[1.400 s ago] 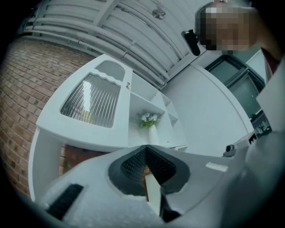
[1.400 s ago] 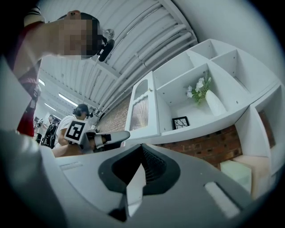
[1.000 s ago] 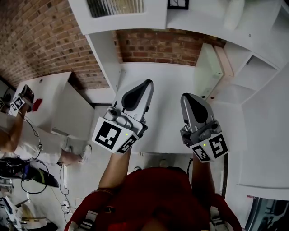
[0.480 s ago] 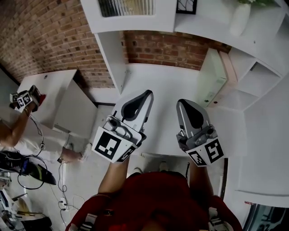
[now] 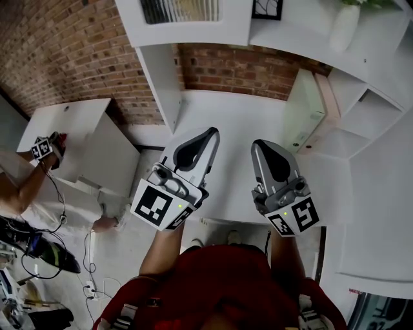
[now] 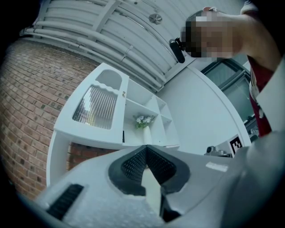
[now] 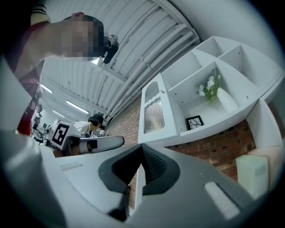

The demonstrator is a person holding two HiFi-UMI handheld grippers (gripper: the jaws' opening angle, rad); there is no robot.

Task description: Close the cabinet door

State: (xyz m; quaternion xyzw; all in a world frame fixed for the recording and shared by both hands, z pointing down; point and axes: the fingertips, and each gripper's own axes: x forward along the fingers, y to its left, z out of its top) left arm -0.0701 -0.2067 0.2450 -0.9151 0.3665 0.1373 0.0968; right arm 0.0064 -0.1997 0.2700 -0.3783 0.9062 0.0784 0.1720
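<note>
Left claw (image 5: 211,131) and right claw (image 5: 259,144) are each pressed together on nothing, side by side over the white table (image 5: 232,113); the cabinet door (image 5: 302,106) stands open at the table's right end, untouched

The white desktop (image 5: 239,122) sits under a white shelf unit (image 5: 293,35). On the unit's bottom board there's a white vase (image 5: 342,27) with flowers in it, and a small black-framed picture (image 5: 266,6) off to one side. Down on the floor (image 5: 129,251), some cables (image 5: 88,258) trail around.
</note>
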